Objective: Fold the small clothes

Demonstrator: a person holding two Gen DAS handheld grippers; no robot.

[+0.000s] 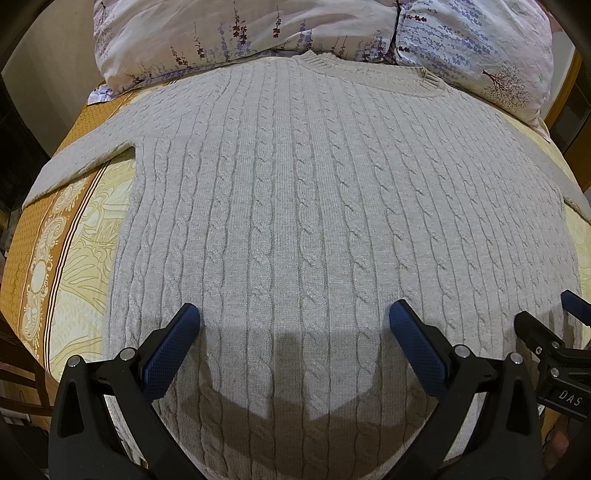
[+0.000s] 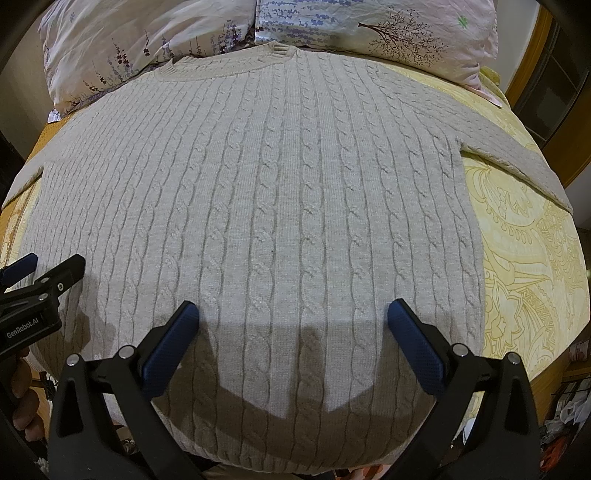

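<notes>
A light grey cable-knit sweater [image 1: 295, 203] lies flat and spread out on the bed, collar at the far end, sleeves out to both sides; it fills the right wrist view [image 2: 277, 192] too. My left gripper [image 1: 294, 317] is open and empty, hovering over the sweater's lower left part. My right gripper [image 2: 293, 315] is open and empty over the lower right part. Each gripper shows at the edge of the other's view: the right one in the left wrist view [image 1: 554, 332], the left one in the right wrist view [image 2: 40, 280].
The bed has a yellow and orange patterned cover [image 1: 62, 236], also on the right side [image 2: 528, 258]. Floral pillows [image 1: 258, 33] lie against the sweater's collar at the head of the bed [image 2: 332, 26]. Wooden furniture [image 2: 554, 110] stands to the right.
</notes>
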